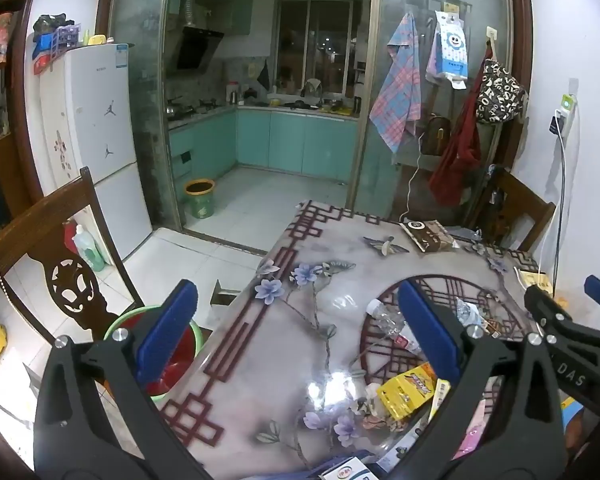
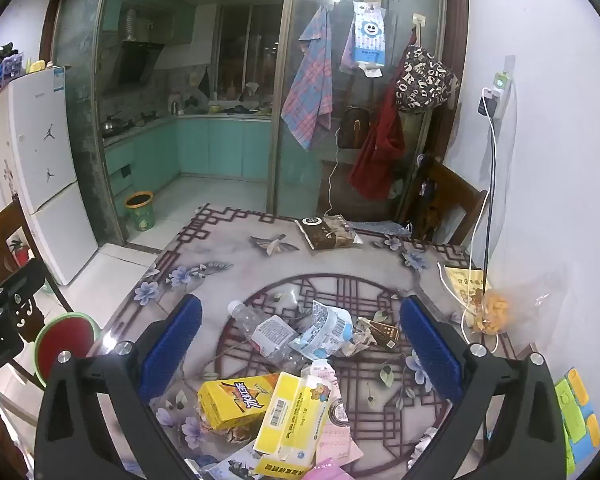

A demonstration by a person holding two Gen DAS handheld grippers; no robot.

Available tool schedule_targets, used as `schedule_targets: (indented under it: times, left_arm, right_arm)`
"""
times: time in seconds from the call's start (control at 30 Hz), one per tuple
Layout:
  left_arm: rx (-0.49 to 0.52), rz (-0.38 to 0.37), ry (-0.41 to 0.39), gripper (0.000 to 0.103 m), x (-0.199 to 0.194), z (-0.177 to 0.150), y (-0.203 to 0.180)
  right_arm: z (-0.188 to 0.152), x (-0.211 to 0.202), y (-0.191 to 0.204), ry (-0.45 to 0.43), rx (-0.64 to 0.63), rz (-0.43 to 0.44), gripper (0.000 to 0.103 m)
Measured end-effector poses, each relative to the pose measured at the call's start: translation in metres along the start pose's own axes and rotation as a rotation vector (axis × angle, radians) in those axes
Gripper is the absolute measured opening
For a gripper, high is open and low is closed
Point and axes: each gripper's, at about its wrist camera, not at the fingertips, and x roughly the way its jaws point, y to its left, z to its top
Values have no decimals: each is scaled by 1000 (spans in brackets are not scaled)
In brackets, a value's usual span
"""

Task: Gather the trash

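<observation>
A heap of trash lies on the floral table (image 2: 236, 280): a clear plastic bottle (image 2: 266, 334), a crumpled blue-white wrapper (image 2: 326, 330), a yellow drink carton (image 2: 236, 400), a yellow tissue pack (image 2: 292, 416) and a brown wrapper (image 2: 384, 332). My right gripper (image 2: 300, 354) is open and empty above the heap, its blue pads to either side of it. My left gripper (image 1: 298, 330) is open and empty over the table's left part; the bottle (image 1: 388, 320) and yellow carton (image 1: 408, 394) show by its right finger. A red bin with a green rim (image 1: 172, 348) stands on the floor left of the table.
A brown snack bag (image 2: 328, 232) lies at the table's far side. A clear bag of orange snacks (image 2: 496, 308) and a yellow booklet (image 2: 466, 280) sit by the right wall with white cables. Wooden chairs (image 1: 52, 256) stand left and far right. A fridge (image 1: 96, 120) stands left.
</observation>
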Motion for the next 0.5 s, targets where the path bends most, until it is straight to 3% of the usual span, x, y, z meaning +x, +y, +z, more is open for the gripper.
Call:
schedule_targets:
  times: [0.5]
  left_arm:
    - [4,21,2,98,-12,0,1]
  right_arm:
    - [-4,-8,4,-18,-4,0,96]
